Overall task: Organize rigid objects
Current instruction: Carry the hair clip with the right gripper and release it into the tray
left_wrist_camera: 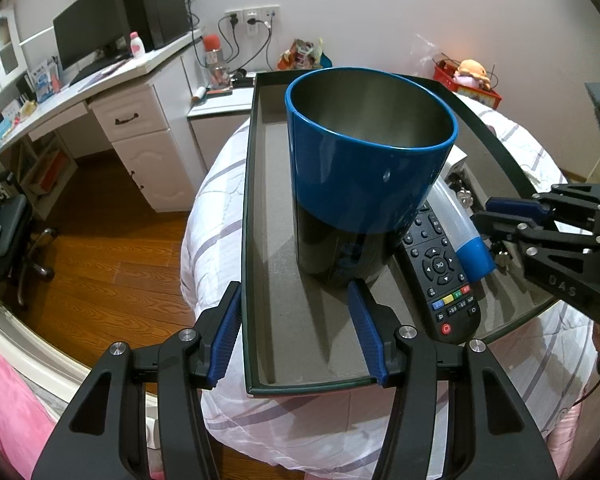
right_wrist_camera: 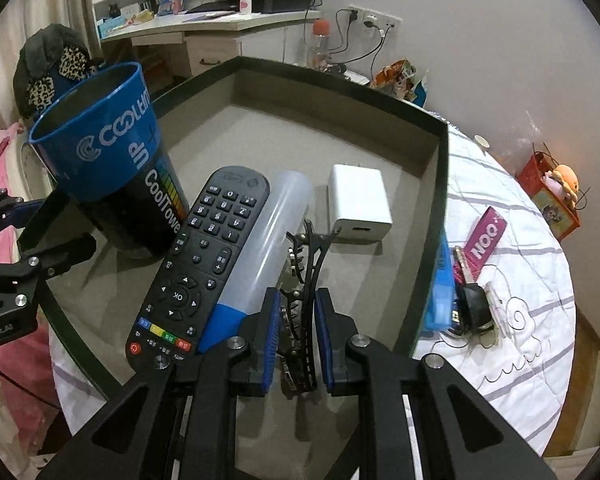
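Observation:
A dark green tray (left_wrist_camera: 256,200) lies on a bed. In it stand a blue and black cup (left_wrist_camera: 372,168), a black remote (left_wrist_camera: 440,268), a clear tube with a blue cap (left_wrist_camera: 466,240) and a white charger (right_wrist_camera: 360,204). My left gripper (left_wrist_camera: 296,320) is open at the tray's near left corner, one finger outside the wall and one inside, just short of the cup's base. My right gripper (right_wrist_camera: 298,320) is shut on a black studded hair clip (right_wrist_camera: 306,256), low over the tray floor between the tube (right_wrist_camera: 268,240) and the charger.
Outside the tray's right wall (right_wrist_camera: 440,200), keys with a pink tag (right_wrist_camera: 486,236) and a blue item (right_wrist_camera: 442,292) lie on the white striped quilt (right_wrist_camera: 520,280). A desk with a monitor (left_wrist_camera: 88,36) stands beyond the wooden floor. A red basket with a plush toy (left_wrist_camera: 472,76) is behind.

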### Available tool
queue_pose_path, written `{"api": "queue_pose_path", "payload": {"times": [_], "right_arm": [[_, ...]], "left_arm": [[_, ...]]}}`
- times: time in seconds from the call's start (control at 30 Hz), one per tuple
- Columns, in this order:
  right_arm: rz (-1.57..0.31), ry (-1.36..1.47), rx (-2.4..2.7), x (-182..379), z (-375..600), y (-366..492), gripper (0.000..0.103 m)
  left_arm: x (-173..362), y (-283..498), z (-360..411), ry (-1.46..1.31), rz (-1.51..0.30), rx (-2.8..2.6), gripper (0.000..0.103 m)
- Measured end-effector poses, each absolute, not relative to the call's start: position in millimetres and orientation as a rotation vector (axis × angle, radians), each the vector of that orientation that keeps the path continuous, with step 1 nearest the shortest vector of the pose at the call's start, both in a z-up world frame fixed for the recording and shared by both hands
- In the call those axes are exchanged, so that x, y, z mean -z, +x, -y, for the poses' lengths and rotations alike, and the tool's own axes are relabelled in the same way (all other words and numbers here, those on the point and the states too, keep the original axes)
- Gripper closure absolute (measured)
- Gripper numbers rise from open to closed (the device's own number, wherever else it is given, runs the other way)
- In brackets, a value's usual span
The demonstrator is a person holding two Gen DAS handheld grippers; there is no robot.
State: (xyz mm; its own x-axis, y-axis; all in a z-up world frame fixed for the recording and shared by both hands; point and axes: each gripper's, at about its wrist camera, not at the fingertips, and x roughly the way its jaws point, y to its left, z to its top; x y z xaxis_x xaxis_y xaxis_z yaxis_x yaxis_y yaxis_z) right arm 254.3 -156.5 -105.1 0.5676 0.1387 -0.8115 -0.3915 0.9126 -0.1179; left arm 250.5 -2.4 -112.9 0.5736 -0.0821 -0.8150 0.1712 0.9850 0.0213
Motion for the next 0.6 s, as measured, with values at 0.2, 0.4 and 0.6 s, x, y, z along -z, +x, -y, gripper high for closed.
{"api": "queue_pose_path", "payload": {"times": [0.2, 0.4, 0.6], "right_arm": [[-0.869, -0.295, -0.302, 90, 163, 245, 0.078], [-0.794, -0.281, -0.281, 69, 172, 230, 0.058], [-0.721, -0.258, -0.241, 50, 190, 216, 0.038]], "left_arm": [[113, 251, 2, 0.099, -0.952, 0.149, 0.049], [113, 251, -1, 0.101, -0.951, 0.144, 0.049], [114, 251, -1, 0.102, -0.953, 0.140, 0.049]]}}
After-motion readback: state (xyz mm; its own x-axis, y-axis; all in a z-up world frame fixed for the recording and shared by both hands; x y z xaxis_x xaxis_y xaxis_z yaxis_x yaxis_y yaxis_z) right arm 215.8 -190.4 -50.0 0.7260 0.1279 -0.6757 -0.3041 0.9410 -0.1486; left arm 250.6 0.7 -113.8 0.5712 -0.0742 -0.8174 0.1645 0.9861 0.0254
